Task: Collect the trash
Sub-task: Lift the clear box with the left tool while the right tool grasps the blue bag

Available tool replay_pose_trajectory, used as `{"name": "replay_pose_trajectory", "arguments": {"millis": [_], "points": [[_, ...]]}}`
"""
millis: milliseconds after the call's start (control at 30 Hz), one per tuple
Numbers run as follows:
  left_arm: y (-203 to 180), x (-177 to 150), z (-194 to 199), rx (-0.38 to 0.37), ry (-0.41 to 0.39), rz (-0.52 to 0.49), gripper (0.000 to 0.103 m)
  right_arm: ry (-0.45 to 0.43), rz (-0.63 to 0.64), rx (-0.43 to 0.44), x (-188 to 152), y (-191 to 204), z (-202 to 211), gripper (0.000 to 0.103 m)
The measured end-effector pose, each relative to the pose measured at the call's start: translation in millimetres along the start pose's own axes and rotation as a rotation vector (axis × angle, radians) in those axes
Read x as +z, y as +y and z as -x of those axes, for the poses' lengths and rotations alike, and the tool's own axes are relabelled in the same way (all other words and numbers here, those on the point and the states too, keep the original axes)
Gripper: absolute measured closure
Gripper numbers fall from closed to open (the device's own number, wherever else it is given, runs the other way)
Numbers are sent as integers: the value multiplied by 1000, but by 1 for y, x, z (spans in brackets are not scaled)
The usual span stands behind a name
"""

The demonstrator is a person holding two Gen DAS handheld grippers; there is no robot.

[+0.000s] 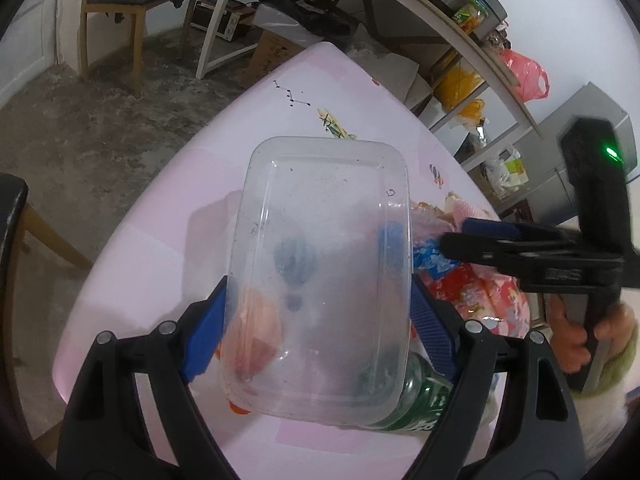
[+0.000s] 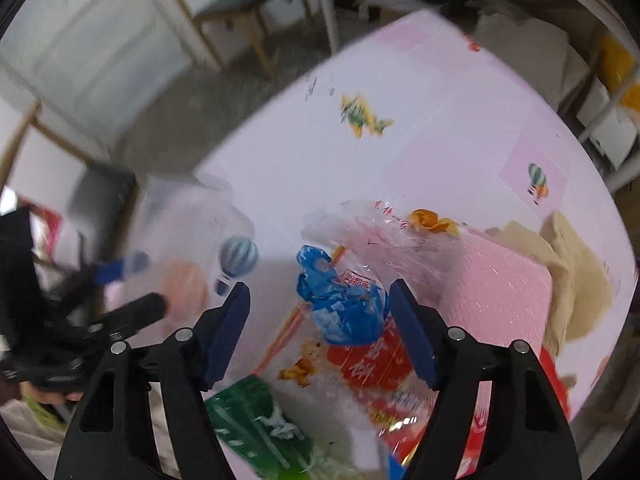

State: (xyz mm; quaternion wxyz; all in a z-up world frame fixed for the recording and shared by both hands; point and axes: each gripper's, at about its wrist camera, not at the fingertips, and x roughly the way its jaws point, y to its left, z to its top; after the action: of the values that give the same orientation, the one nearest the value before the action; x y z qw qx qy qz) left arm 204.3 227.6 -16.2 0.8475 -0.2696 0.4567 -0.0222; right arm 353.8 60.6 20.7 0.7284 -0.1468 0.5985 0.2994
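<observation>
Left gripper (image 1: 316,316) clamps a clear plastic food container (image 1: 320,280) across its width, blue pads against both long sides, the tub held above the pink tablecloth (image 1: 168,240).

Right gripper (image 2: 320,332) points steeply down over the trash pile. Its jaws stand fairly wide, with a crumpled blue wrapper (image 2: 340,304) between them. We see gaps on both sides, so the pads aren't pressing on it.

Under and near the blue wrapper lie a red-printed clear snack bag (image 2: 376,364) and a green wrapper (image 2: 256,420). A pink foam sheet (image 2: 508,288) lies to the right, with tan cloth (image 2: 576,276) beyond it.

In the left wrist view the right gripper (image 1: 452,240) reaches in from the right, tips beside the container's right edge. A hand (image 1: 576,336) is on its handle.
</observation>
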Motion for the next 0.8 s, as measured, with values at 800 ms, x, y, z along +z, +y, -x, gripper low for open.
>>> {"name": "replay_pose_trajectory", "arguments": {"millis": [800], "points": [[6, 2, 9, 14, -26, 0, 23, 65, 89, -67, 8, -4, -17, 74]]}}
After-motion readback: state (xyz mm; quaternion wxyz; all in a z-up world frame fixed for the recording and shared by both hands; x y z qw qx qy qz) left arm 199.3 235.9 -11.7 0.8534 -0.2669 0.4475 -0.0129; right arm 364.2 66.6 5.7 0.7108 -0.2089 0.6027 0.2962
